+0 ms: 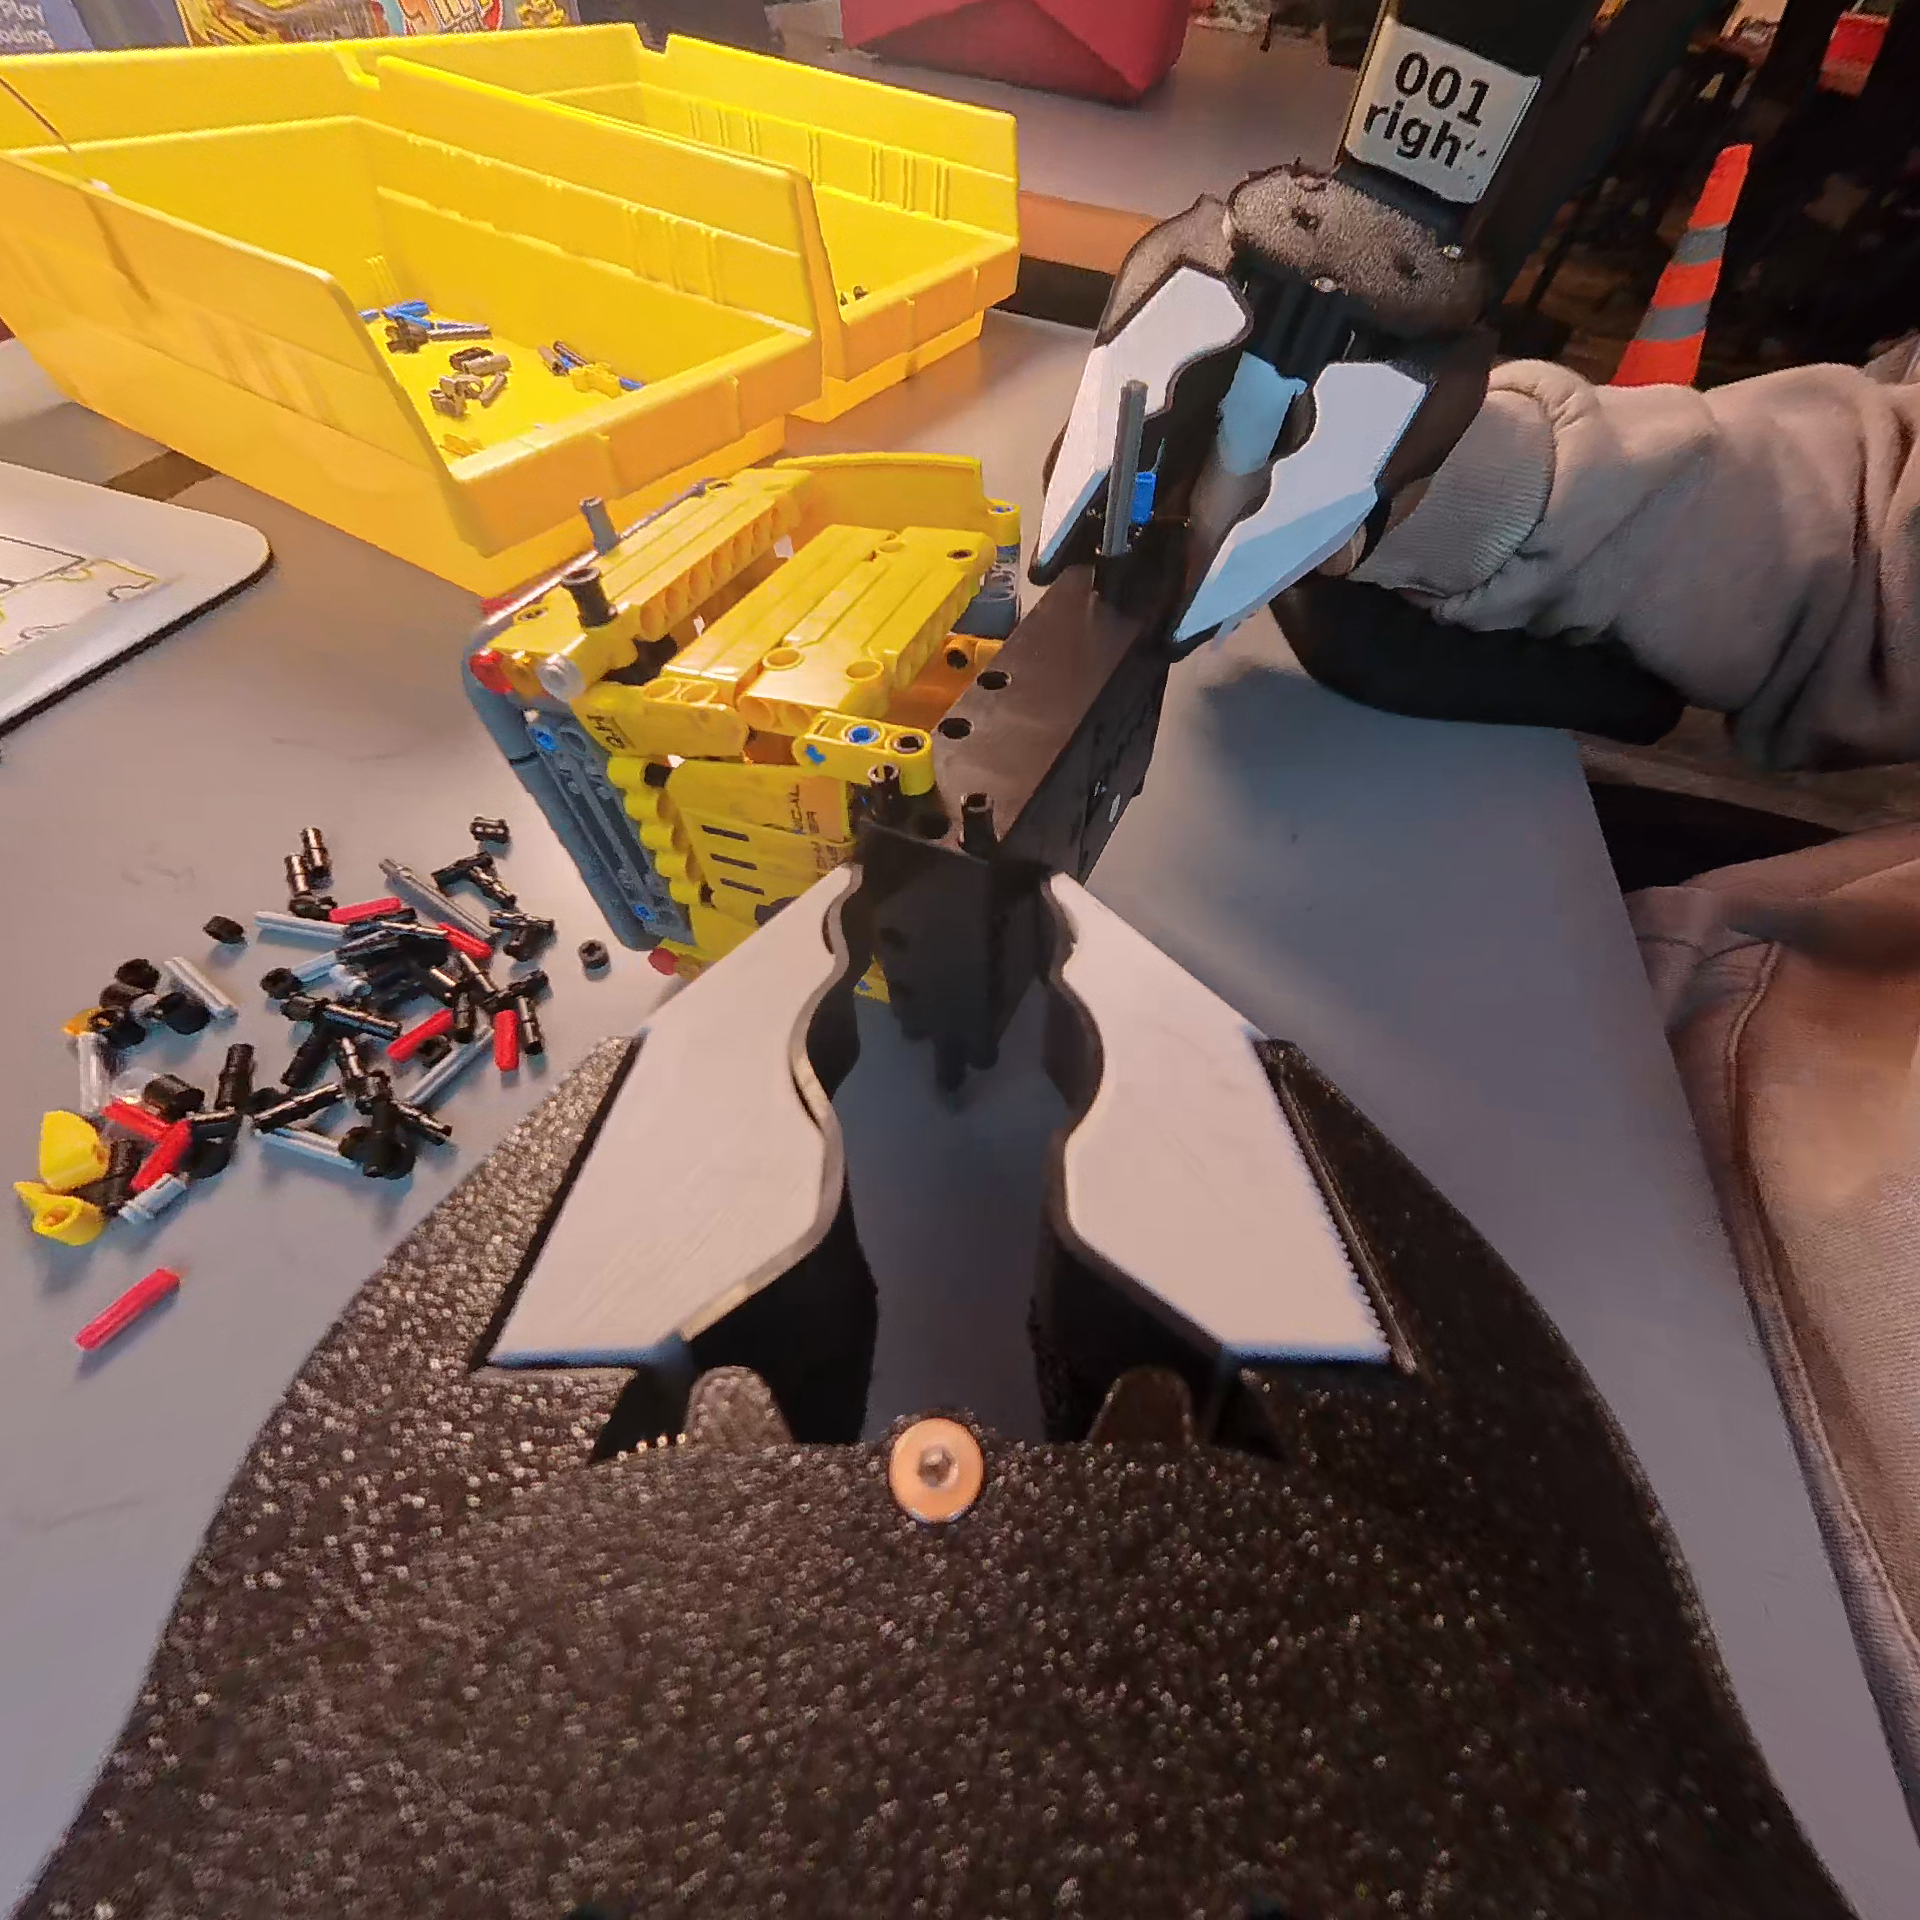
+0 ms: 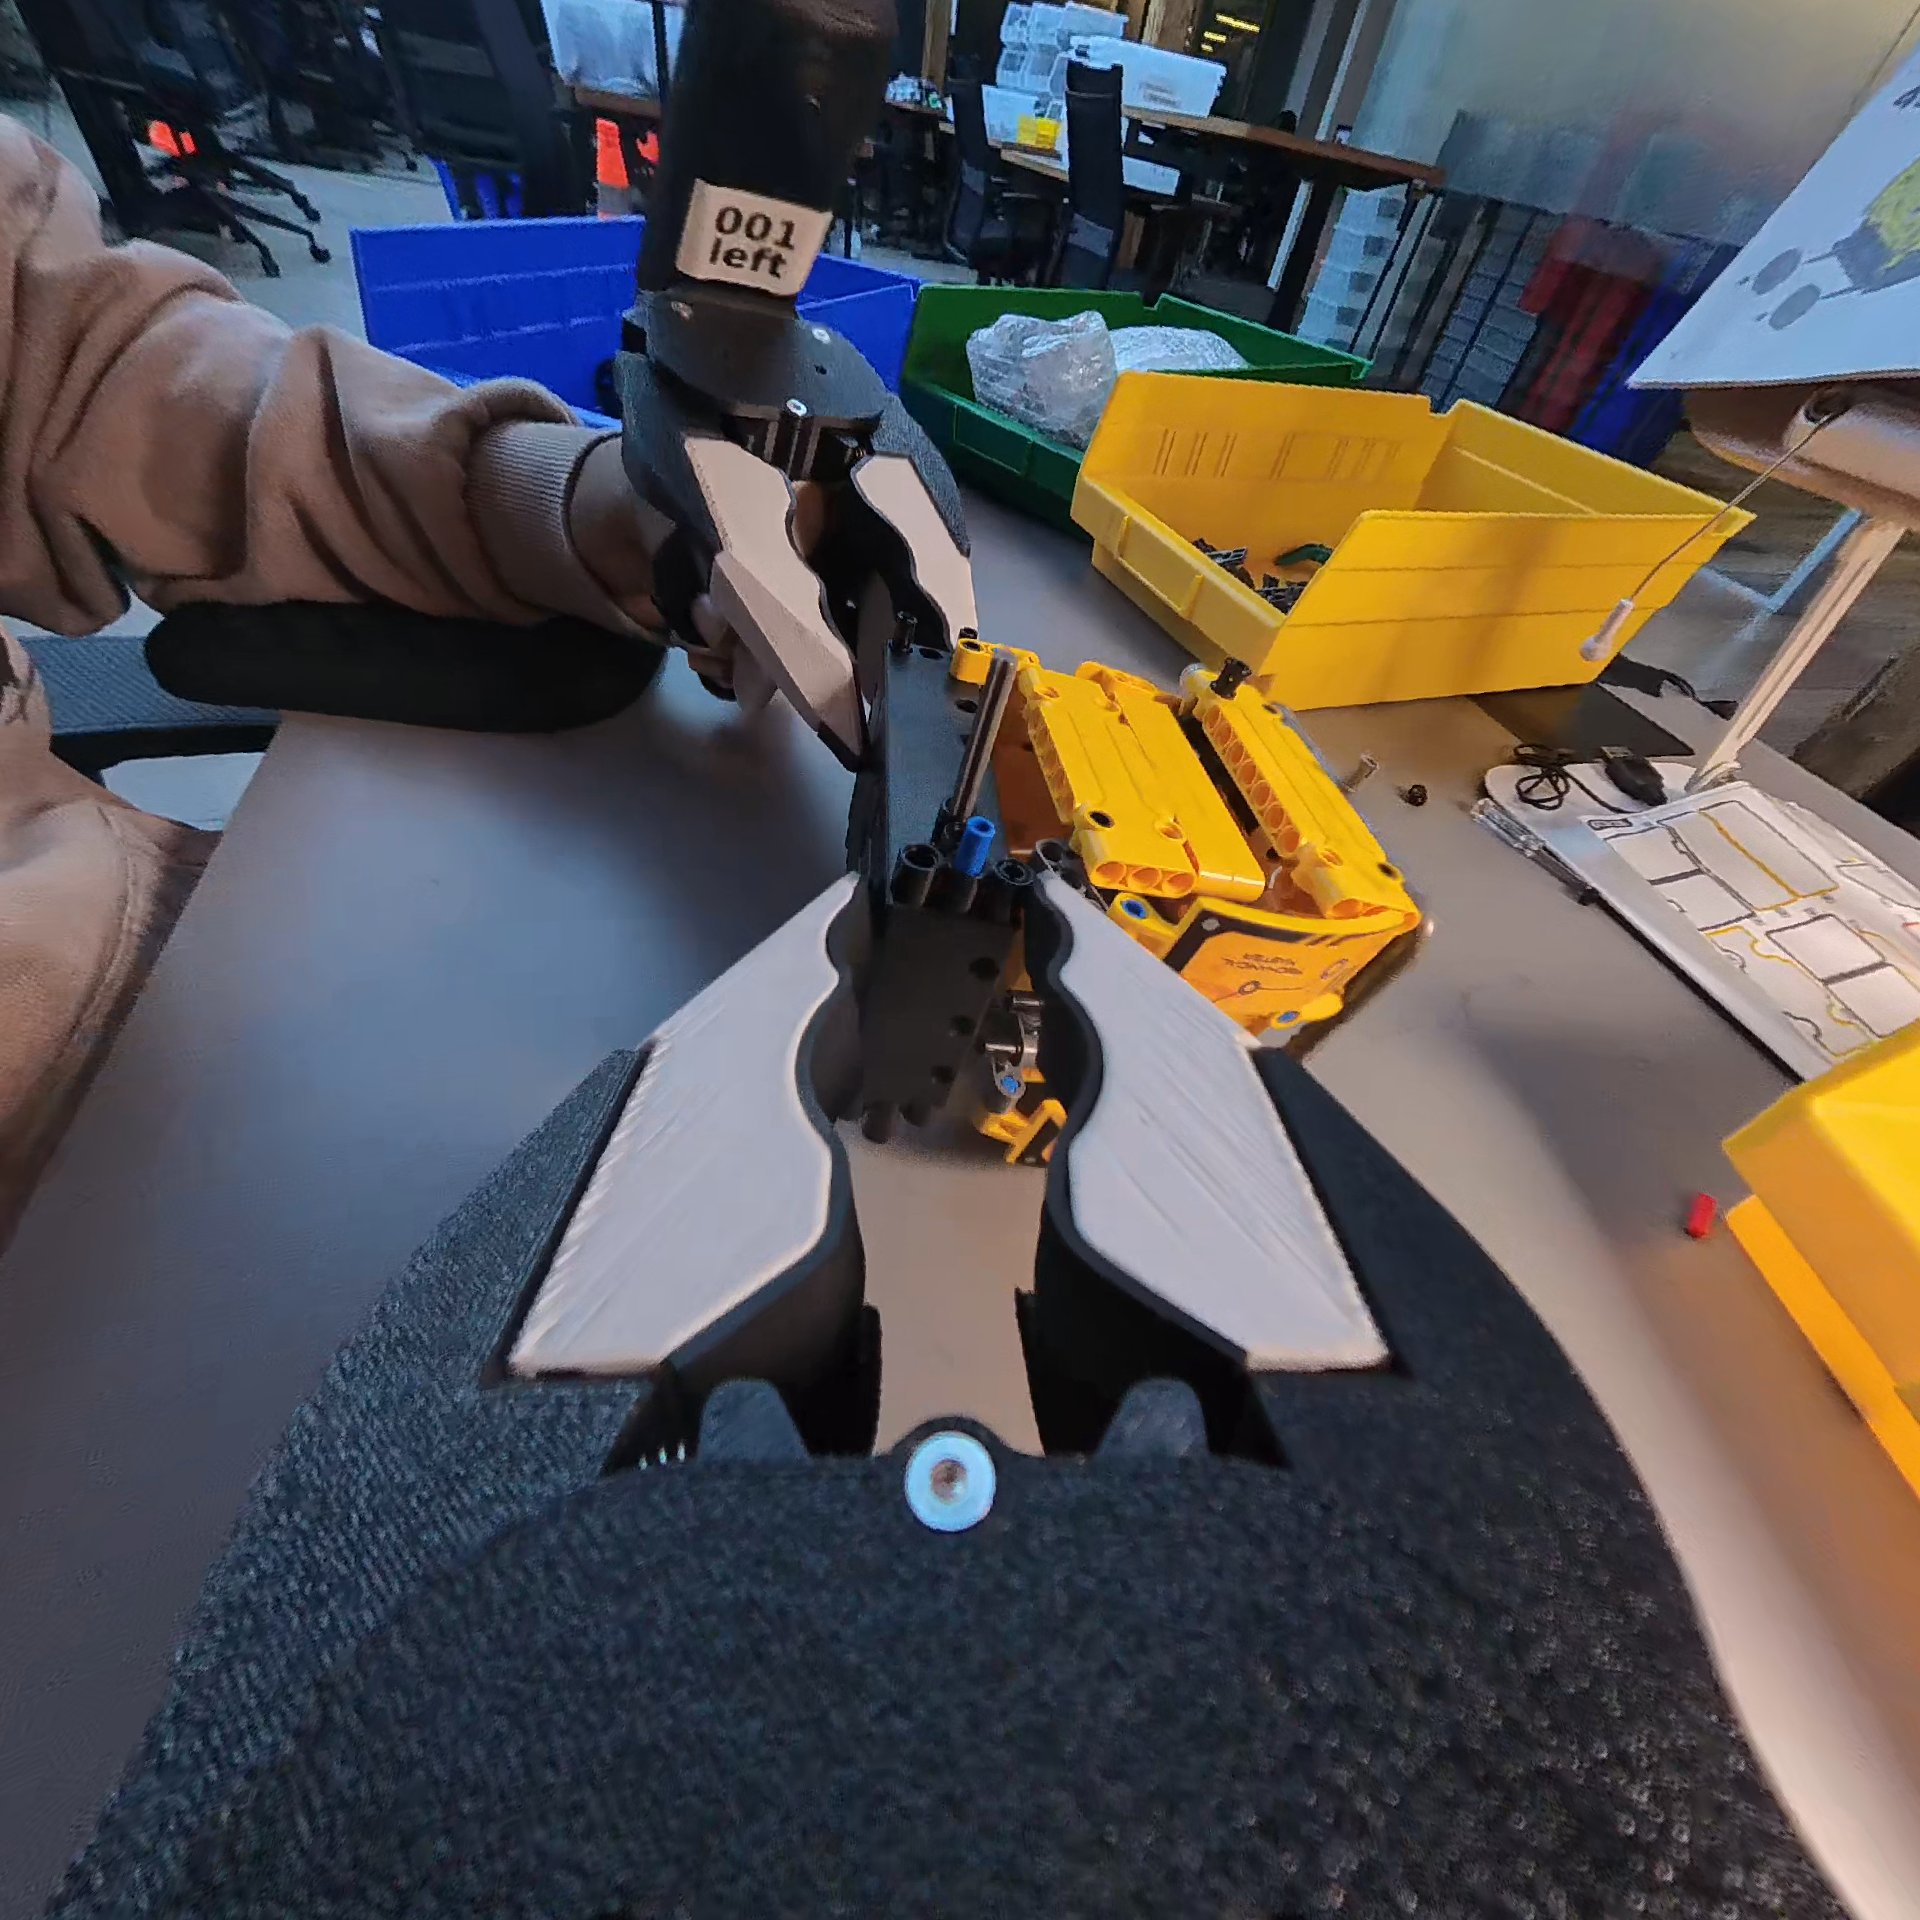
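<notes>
Bare table [image 1: 1351, 935] right of the yellow brick model [image 1: 748, 707]; loose pins [image 1: 343, 1018] and yellow bins [image 1: 468, 312] crowding its left.

Dim warm light, fisheye-bent edges, soft shadows, slight blur

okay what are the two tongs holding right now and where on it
Both grip the same long black beam assembly: the left tongs clamp one end, and the right tongs clamp the opposite end.

An open-plan office or lab workspace is showing itself here: rows of desks [image 2: 1226, 135] and rolling chairs [image 2: 239, 156] are standing behind a grey table [image 2: 468, 883], with orange cones [image 1: 1688, 281] and coloured parts bins [image 2: 1382, 540] sitting around.
</notes>
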`<state>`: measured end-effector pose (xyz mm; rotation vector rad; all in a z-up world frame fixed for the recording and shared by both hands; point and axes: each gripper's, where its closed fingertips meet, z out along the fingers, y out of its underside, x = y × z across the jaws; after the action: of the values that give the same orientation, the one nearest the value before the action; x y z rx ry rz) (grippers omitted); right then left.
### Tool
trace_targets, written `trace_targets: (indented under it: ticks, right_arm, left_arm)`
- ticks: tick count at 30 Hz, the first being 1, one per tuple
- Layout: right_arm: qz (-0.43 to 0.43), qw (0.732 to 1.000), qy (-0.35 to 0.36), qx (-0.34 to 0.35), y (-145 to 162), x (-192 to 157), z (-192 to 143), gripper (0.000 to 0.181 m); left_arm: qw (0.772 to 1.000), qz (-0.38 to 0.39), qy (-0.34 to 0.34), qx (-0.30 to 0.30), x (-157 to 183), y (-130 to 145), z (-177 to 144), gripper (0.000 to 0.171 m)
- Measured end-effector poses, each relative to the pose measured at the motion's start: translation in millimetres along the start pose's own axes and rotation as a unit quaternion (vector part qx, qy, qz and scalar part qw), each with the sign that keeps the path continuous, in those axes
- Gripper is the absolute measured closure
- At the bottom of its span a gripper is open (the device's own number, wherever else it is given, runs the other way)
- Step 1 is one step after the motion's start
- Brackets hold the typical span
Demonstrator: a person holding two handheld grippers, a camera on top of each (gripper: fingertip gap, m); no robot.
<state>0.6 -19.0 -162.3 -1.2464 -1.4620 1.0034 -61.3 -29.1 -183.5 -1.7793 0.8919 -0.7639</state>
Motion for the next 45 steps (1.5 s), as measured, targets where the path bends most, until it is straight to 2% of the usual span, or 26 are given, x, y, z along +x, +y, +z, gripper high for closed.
trace_targets:
  ticks: [8,22,26,32,39,45]
  right_arm:
    - [0.079,0.993,-0.035,0.075,-27,-4,-8,0.155]
    - [0.075,0.995,-0.029,0.066,-23,-2,-7,0.155]
    - [0.064,0.996,-0.022,0.056,-18,0,-7,0.155]
    - [0.031,0.999,-0.006,0.023,-6,1,-4,0.156]
    - [0.001,1.000,0.007,0.003,0,1,-4,0.156]
    - [-0.016,1.000,0.009,-0.020,8,0,-2,0.156]
  left_arm:
    - [0.995,-0.064,0.065,0.033,12,-9,-1,0.141]
    - [0.997,-0.051,0.053,0.024,11,-7,1,0.141]
    - [0.999,-0.008,0.032,0.020,11,-7,0,0.141]
    - [0.993,0.112,-0.031,0.002,9,-5,0,0.141]
    - [0.964,0.248,-0.101,0.000,9,-14,-5,0.142]
    - [0.947,0.297,-0.121,-0.011,10,-13,-4,0.142]
